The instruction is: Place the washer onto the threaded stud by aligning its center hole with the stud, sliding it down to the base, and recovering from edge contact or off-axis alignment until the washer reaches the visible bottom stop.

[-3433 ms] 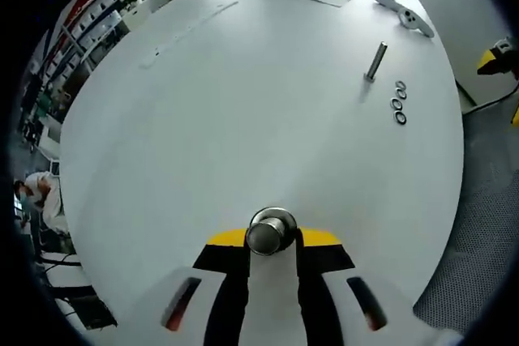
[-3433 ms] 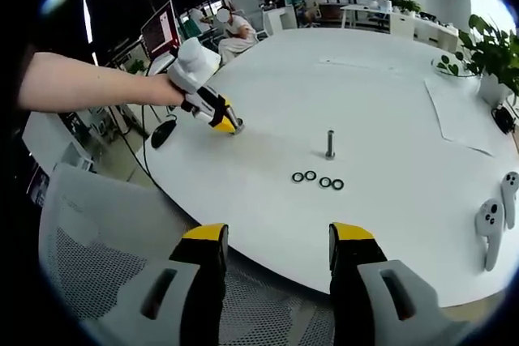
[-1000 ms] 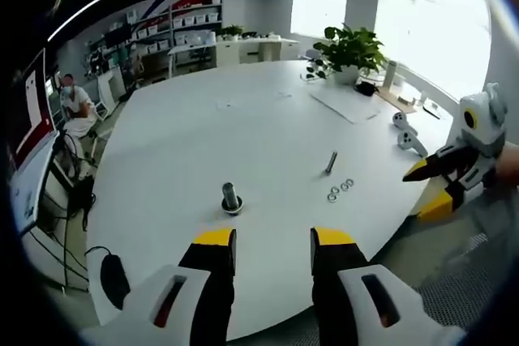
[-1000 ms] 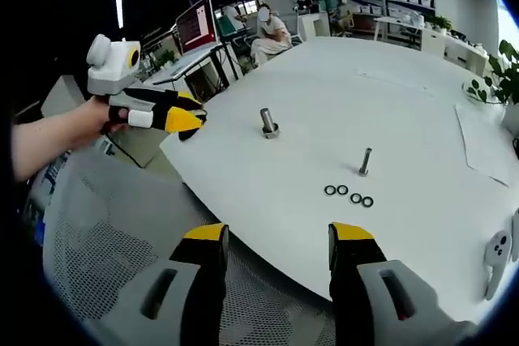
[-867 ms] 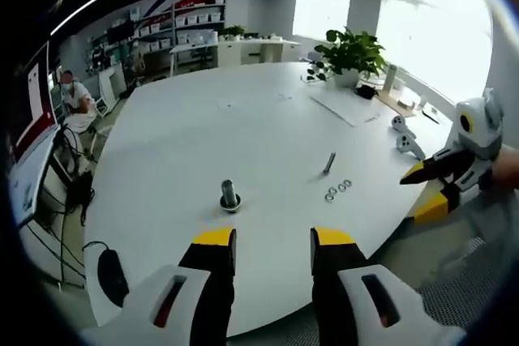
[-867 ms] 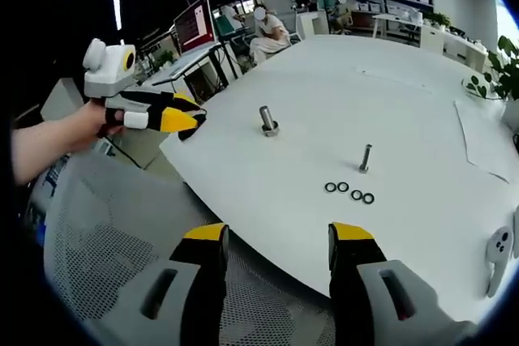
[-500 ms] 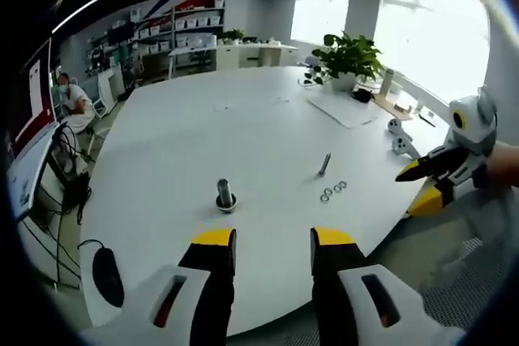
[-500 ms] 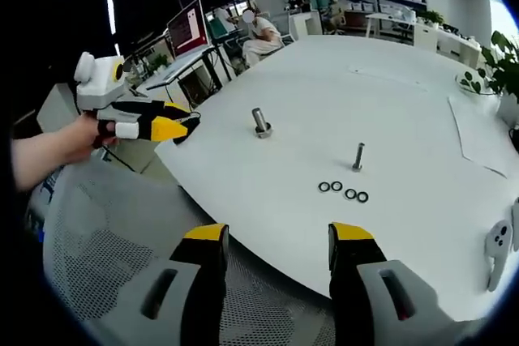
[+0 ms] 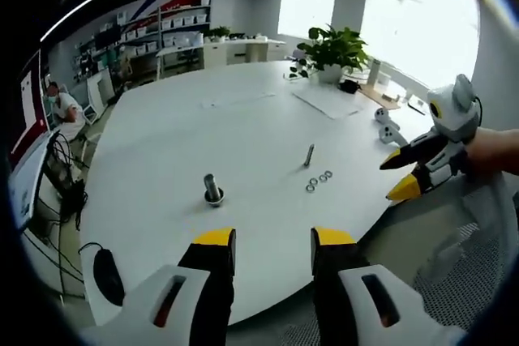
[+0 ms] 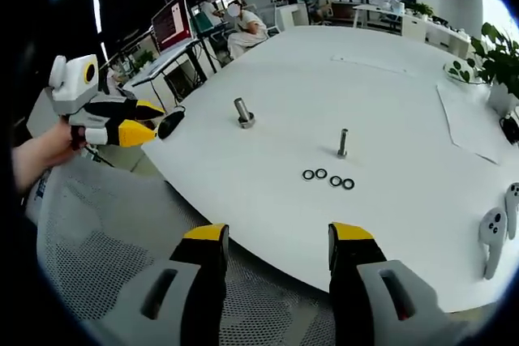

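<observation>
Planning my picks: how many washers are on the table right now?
4. The washers lie loose in a short row on the white table, just in front of the slim threaded stud. None sits on that stud or on the thicker bolt.

White round table, 4 black washers beyond the right gripper with yellow-tipped black fingers, silver threaded stud, left gripper alike, green plant
</observation>
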Demonstrator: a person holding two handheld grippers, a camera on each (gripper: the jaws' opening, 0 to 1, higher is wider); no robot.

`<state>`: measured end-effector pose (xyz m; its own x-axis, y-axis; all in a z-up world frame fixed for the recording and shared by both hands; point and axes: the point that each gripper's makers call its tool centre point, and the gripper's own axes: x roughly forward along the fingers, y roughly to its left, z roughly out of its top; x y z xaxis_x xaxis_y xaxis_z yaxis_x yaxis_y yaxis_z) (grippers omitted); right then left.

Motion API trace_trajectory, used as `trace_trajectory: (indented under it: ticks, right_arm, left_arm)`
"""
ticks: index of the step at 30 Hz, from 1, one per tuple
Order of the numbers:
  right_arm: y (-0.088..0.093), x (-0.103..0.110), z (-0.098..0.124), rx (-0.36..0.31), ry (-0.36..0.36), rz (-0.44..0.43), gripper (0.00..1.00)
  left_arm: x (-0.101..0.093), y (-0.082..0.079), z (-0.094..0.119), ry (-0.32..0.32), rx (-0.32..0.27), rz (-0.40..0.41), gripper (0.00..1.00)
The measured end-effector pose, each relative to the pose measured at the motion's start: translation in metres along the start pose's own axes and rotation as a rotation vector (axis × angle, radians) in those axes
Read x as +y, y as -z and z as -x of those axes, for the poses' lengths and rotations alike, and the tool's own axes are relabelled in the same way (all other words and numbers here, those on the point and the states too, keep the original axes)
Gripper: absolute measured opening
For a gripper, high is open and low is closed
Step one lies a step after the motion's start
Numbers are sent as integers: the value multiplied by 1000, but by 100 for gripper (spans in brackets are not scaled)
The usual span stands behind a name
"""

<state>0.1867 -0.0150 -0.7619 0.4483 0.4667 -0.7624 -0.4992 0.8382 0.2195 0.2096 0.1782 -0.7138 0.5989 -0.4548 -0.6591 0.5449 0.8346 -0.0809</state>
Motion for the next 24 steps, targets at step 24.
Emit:
trace_trajectory:
  ticks: [24]
  right_arm:
    - [1, -34, 4, -10, 154, -58, 56]
  left_arm:
    - [-24, -4, -7, 112, -29, -33, 41]
